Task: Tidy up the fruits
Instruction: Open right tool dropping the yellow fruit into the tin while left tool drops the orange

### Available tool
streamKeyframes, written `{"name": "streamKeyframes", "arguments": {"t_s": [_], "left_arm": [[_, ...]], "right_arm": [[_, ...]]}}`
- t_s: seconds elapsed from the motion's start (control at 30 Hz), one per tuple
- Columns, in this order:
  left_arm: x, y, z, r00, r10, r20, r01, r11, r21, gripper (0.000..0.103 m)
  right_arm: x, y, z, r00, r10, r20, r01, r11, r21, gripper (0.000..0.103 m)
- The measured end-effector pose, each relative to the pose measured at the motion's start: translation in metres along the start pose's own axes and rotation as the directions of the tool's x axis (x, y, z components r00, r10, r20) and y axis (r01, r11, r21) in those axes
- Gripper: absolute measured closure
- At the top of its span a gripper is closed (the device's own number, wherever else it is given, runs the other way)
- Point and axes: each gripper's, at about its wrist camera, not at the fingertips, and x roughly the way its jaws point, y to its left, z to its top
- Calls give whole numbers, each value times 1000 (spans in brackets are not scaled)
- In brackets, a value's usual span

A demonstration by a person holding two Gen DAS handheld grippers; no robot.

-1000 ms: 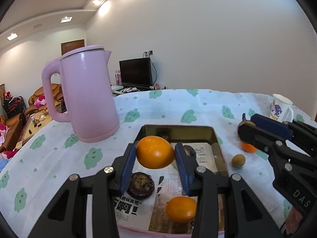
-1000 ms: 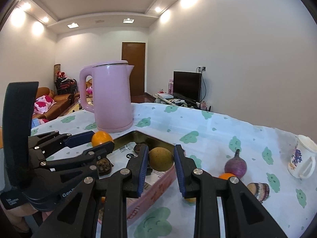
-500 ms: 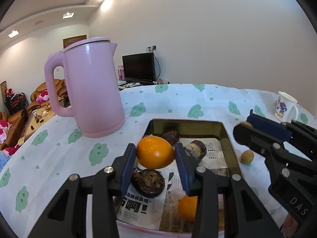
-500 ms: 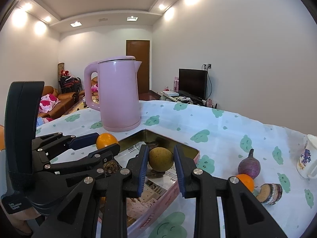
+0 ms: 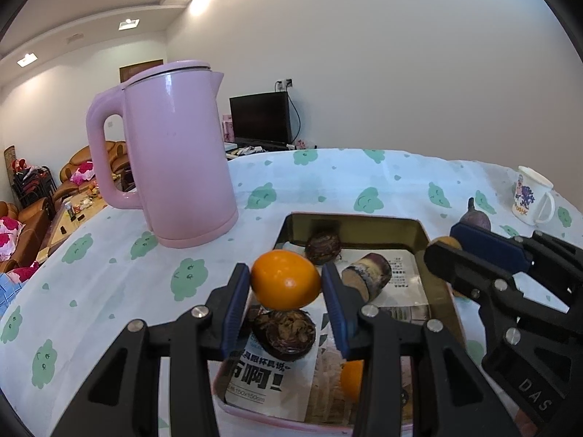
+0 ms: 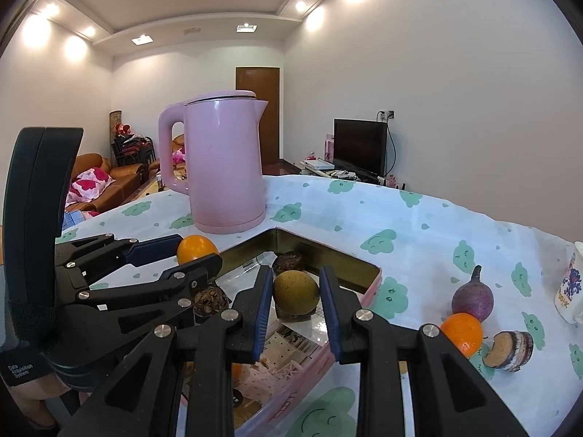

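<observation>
Over the tin tray [image 5: 435,255], which sits on the table beside a pink kettle [image 5: 175,167], the left gripper [image 5: 286,302] clamps an orange [image 5: 285,278] between its blue pads. The right gripper [image 6: 296,304] is closed on a yellow-brown fruit [image 6: 296,292] above the tray's far corner (dark fruits lie inside).

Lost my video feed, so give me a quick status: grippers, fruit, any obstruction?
Left gripper shut on orange, right gripper shut on yellow-brown fruit. Both over the tin tray, not yet released. Pink kettle beside tray, nothing blocking.
</observation>
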Motion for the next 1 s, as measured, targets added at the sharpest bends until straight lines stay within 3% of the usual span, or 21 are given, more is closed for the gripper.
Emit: {"name": "streamKeyframes", "arguments": {"t_s": [1.0], "left_arm": [[14,-1,1,997,6,-78,-5,1000,3,60]], "right_arm": [[23,4,0,993,21,-114,-23,1000,-10,74]]}}
